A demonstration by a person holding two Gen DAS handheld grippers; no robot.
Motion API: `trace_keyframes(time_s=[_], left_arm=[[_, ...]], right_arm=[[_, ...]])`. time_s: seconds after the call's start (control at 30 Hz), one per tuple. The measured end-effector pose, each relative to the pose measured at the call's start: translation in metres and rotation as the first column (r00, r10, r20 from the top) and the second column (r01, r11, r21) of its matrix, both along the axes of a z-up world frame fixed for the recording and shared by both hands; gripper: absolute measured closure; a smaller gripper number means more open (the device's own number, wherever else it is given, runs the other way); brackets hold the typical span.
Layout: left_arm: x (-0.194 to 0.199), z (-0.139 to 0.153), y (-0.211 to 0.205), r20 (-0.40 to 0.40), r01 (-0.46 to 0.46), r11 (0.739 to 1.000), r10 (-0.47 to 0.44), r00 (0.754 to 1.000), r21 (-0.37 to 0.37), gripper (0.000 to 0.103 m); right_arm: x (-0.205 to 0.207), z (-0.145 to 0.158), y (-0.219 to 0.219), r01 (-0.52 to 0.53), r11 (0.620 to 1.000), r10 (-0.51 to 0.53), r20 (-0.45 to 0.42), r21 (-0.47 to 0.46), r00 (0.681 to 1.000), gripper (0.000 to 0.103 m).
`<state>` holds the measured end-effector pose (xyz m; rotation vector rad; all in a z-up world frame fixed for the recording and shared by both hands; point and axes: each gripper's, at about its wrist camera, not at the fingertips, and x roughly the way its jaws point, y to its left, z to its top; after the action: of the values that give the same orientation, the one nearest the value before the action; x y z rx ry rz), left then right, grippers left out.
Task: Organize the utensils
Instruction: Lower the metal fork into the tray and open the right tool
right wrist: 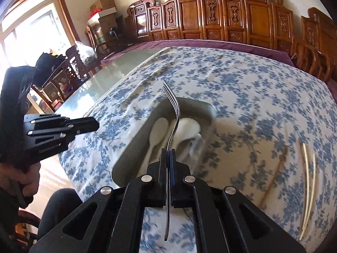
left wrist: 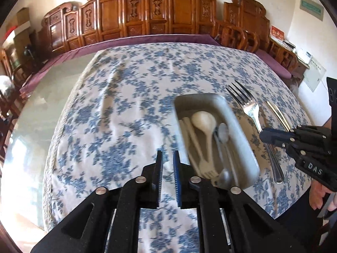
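A grey oblong tray (left wrist: 242, 124) sits on the blue-flowered tablecloth and holds a white spoon (left wrist: 205, 122), a white fork and metal spoons. My right gripper (right wrist: 168, 150) is shut on a metal fork (right wrist: 173, 113) by its handle, tines pointing away, held above the tray (right wrist: 124, 164). In the left wrist view the same fork (left wrist: 249, 107) hangs just right of the tray, held by the right gripper (left wrist: 263, 136). My left gripper (left wrist: 167, 154) is nearly closed and empty, left of the tray's near end. It also shows in the right wrist view (right wrist: 95, 124).
A pair of pale chopsticks (right wrist: 308, 181) lies on the cloth right of the tray; they also show in the left wrist view (left wrist: 278, 113). Carved wooden chairs (left wrist: 134, 14) line the table's far side. The bare glass tabletop (left wrist: 42, 97) lies left of the cloth.
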<state>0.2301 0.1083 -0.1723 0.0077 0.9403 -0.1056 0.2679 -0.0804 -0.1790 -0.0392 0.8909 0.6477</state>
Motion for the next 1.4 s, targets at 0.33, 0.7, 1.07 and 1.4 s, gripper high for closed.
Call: trace_keyframes(time_s=[0.33, 0.7, 1.07, 1.4], left_arm=[[-0.006, -0.012, 0.031, -0.011, -0.051, 0.999, 0.051, 0.999, -0.004, 0.091], [-0.004, -0.031, 0.037, -0.043, -0.055, 0.998, 0.054, 0.998, -0.018, 0.091], [-0.004, -0.033, 0.033, -0.045, -0.046, 0.999, 0.045, 0.998, -0.015, 0.091], [-0.009, -0.024, 0.027, -0.023, -0.034, 0.999, 0.034, 0.999, -0.013, 0.09]], right_arm=[[0.037, -0.022, 0.032, 0.044, 0.999, -0.044, -0.062, -0.002, 0.997, 0.1], [0.045, -0.059, 0.058, 0.049, 0.996, -0.057, -0.126, -0.069, 0.99, 0.1], [0.044, -0.07, 0.074, 0.045, 0.994, -0.061, -0.153, -0.1, 0.986, 0.099], [0.031, -0.043, 0.06, 0.024, 0.998, -0.028, -0.061, -0.065, 0.998, 0.096]])
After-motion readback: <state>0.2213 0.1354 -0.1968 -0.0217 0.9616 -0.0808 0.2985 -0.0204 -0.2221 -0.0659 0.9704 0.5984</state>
